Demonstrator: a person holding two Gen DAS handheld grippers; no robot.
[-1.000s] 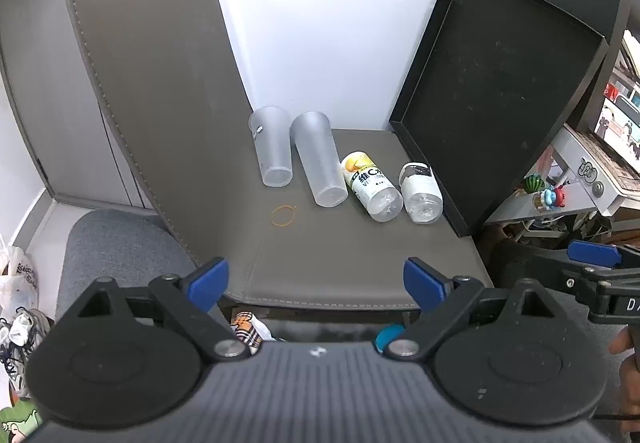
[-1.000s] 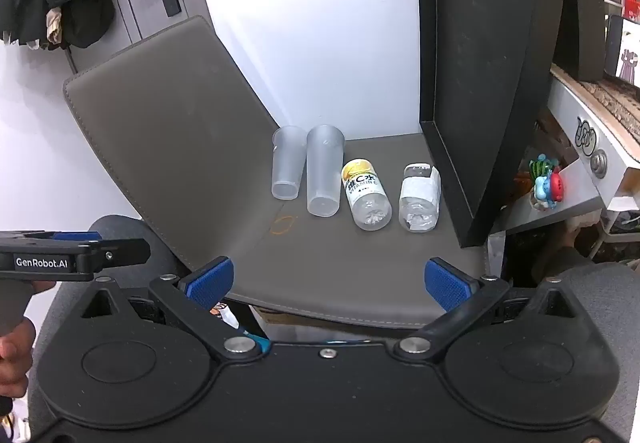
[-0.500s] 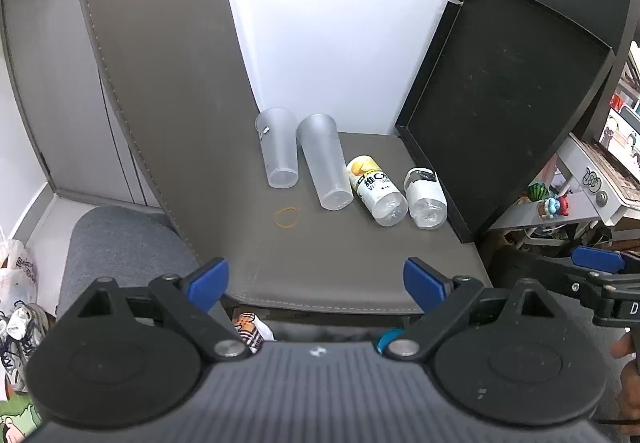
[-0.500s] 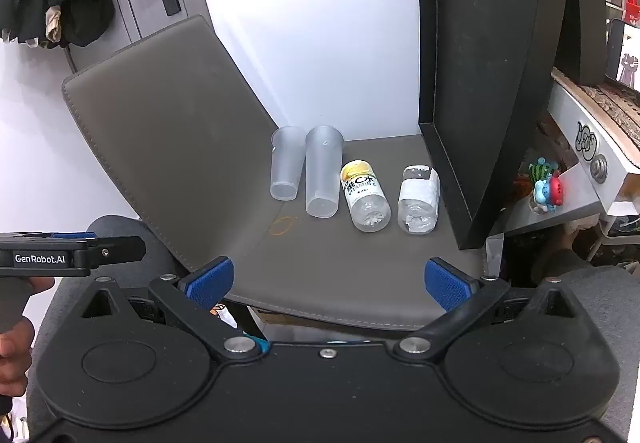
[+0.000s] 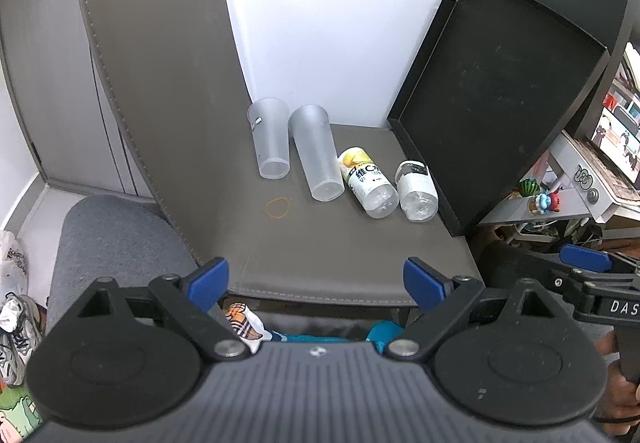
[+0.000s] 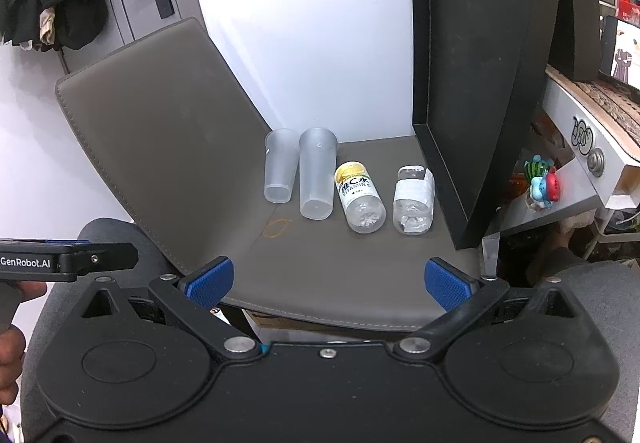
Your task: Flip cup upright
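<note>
Two frosted plastic cups lie on the grey chair seat (image 5: pixel 340 255), just above the middle of both frames, bases pointing toward the camera. The shorter cup (image 5: pixel 271 139) sits at left; the taller cup (image 5: pixel 316 153) lies just beside it on the right, the two close together and possibly touching near the rims. Right of them lie two clear bottles on their sides: one with a yellow label (image 5: pixel 366 181), one with a white label (image 5: pixel 416 187). A rubber band (image 5: pixel 278 206) rests on the seat below the shorter cup. A black tray (image 5: pixel 500 91) leans upright at the right edge of the seat.

Left gripper (image 5: pixel 316 281): fingers spread wide, nothing between them, held at the lower edge of the frame well short of the cups. Right gripper (image 6: pixel 328 283): likewise spread and empty, equally far back.

Judgement: approach step; no cup grasped, none upright yet. Which cup is the target cannot be told. The next move calls for one gripper to advance over the seat, straddle a cup's wall across its width, close gently since thin plastic likely deforms, then rotate it base down. Neighbouring cup and bottles may roll if nudged.
</note>
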